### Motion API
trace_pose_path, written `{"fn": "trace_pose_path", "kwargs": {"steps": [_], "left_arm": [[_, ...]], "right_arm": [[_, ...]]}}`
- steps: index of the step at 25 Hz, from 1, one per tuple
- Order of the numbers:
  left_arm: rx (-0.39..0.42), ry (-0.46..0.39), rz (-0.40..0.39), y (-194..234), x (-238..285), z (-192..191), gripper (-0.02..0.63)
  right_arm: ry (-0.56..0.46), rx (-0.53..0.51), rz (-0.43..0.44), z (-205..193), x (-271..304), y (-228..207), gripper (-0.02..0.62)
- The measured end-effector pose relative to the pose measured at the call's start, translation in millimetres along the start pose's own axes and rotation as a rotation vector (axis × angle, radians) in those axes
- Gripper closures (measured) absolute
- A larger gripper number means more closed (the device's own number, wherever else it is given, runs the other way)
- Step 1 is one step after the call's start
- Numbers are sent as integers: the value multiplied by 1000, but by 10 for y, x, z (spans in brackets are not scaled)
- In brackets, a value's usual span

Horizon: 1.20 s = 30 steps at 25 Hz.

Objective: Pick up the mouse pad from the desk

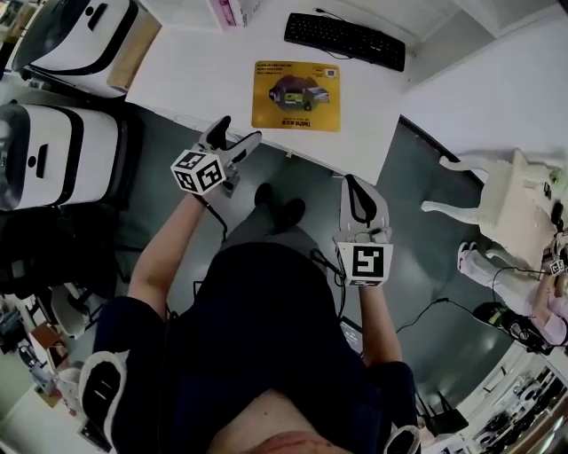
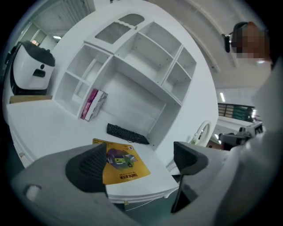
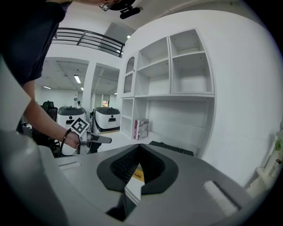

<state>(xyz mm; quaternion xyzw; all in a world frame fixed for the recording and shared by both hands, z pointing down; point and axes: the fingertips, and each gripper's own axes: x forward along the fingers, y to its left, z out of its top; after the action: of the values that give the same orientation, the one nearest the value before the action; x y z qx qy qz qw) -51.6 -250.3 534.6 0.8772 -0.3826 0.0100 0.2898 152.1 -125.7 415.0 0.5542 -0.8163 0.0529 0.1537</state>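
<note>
A yellow mouse pad (image 1: 296, 95) with a printed picture lies flat near the front edge of the white desk (image 1: 195, 71). My left gripper (image 1: 238, 133) hovers just off the desk's front edge, left of the pad, jaws open and empty. In the left gripper view the mouse pad (image 2: 126, 165) shows between the spread jaws of the left gripper (image 2: 139, 161), some way ahead. My right gripper (image 1: 352, 182) is shut and empty, below the desk's front right corner. In the right gripper view a sliver of the mouse pad (image 3: 138, 175) shows behind the right gripper (image 3: 139, 147).
A black keyboard (image 1: 344, 40) lies behind the pad, with a pink box (image 1: 232, 11) at the desk's back. White shelves (image 2: 141, 57) rise behind the desk. Two white machines (image 1: 53, 151) stand left. A white chair (image 1: 497, 191) is at the right.
</note>
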Motion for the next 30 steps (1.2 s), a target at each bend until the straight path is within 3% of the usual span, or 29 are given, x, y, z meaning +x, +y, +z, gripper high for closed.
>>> {"fn": "trace_pose_path", "kwargs": {"steps": [23,30], "left_arm": [[-720,-19,-7,963,608,-702,123],[-820,27,13,1050,664,-949,129]], "right_arm": [[95,86,-16,-185,469,-179,597],[105,104,-23,-226,482,-157,595]]}}
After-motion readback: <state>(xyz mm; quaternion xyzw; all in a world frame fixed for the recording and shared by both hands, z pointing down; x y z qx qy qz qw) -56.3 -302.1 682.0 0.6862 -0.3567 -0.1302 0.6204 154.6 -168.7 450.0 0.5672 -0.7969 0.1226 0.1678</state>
